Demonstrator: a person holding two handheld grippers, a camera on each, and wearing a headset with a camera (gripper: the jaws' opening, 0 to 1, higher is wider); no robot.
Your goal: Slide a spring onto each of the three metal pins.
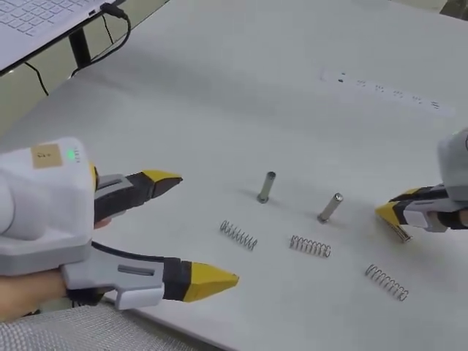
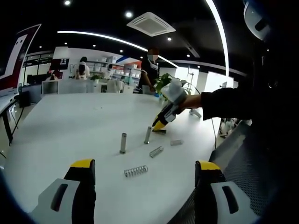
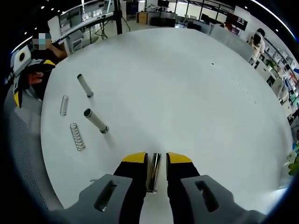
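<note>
Nearest the camera, the left hand-held gripper (image 1: 207,228) hovers over the white bench (image 1: 219,110), jaws spread wide and holding nothing. Just beyond its tips, three springs lie loose in a row: the left spring (image 1: 238,235), the middle spring (image 1: 309,246) and the right spring (image 1: 386,282). Behind them stand two metal pins, well apart: the upright pin (image 1: 267,187) and, to its right, the leaning pin (image 1: 330,208). At the right edge, the right hand-held gripper (image 3: 156,158) is clenched on a third pin (image 3: 153,175), held low over the bench. Farther back are a power strip (image 1: 387,91) and a laptop (image 1: 44,18).
</note>
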